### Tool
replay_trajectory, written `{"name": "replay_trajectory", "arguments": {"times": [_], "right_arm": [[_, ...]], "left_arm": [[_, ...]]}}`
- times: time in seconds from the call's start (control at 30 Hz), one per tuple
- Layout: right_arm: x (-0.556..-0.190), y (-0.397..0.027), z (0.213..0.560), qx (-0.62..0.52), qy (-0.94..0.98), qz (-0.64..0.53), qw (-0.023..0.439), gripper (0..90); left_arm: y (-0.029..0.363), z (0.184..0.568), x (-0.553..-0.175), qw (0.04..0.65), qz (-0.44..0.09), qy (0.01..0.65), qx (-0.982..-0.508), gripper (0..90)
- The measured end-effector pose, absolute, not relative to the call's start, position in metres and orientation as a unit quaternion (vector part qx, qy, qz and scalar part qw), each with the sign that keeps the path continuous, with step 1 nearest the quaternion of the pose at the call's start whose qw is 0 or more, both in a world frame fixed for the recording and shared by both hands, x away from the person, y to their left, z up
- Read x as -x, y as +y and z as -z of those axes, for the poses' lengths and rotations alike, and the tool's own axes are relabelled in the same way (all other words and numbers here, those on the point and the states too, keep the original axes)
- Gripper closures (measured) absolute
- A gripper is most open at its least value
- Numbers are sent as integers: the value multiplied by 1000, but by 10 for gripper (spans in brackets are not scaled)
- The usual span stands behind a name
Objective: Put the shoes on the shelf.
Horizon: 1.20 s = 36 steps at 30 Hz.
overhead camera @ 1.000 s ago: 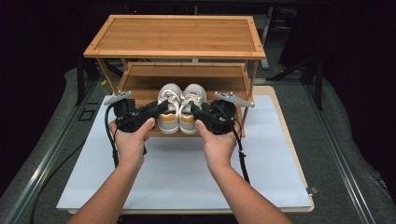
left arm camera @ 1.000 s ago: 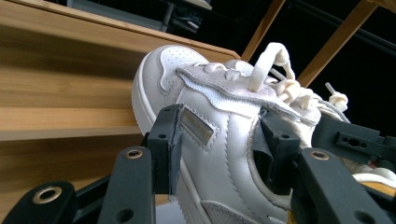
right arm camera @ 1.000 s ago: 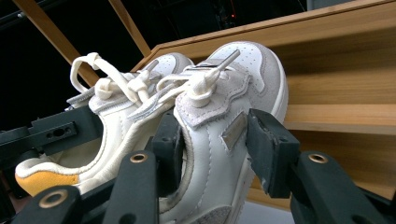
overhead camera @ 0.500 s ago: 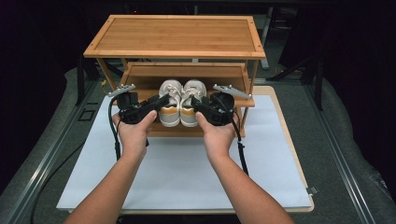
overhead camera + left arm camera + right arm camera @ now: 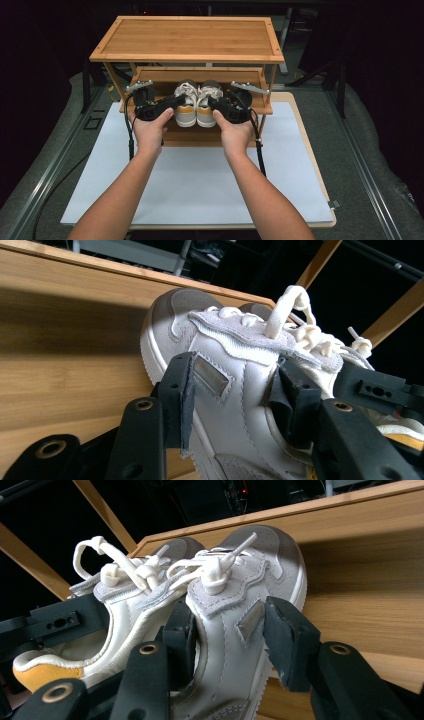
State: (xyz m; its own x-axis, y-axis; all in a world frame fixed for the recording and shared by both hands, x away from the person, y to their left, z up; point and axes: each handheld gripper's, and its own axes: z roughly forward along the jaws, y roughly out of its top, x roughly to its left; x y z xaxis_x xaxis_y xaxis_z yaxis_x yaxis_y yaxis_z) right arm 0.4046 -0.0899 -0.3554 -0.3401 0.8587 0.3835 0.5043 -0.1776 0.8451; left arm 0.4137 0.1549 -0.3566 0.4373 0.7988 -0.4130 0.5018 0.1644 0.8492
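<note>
Two-tier bamboo shoe rack is standing at the far end of a white mat on the table. A pair of white leather sneakers with grey suede toes and tan heel tabs is sitting side by side on the rack's lower shelf, toes pointing inward, heels toward the person.

Left gripper is clamping the left white sneaker: in the left gripper view its jaws are pressing both flanks of the shoe around the collar. Right gripper is doing the same on the right white sneaker; in the right gripper view one jaw is sitting inside the collar, the other against the outer side.

Judging progress: shoes look to be sitting over the shelf already, soles seemingly on or just above the wood — cannot tell which. Remaining: settling them fully, opening both jaws, backing the hands out from under the top shelf.
</note>
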Motion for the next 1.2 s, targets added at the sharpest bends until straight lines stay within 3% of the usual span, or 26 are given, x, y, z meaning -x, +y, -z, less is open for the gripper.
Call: {"name": "replay_trajectory", "arguments": {"times": [0.67,0.83,1.2], "right_arm": [[-430,-92,354,-573,628,-508,137,540],[-433,-93,354,-580,618,-514,133,516],[-431,-94,350,-578,615,-520,133,503]], "left_arm": [[154,356,-441,538,-85,547,-636,519],[150,348,-439,533,-105,544,-639,481],[155,345,-439,540,-101,539,-638,485]]}}
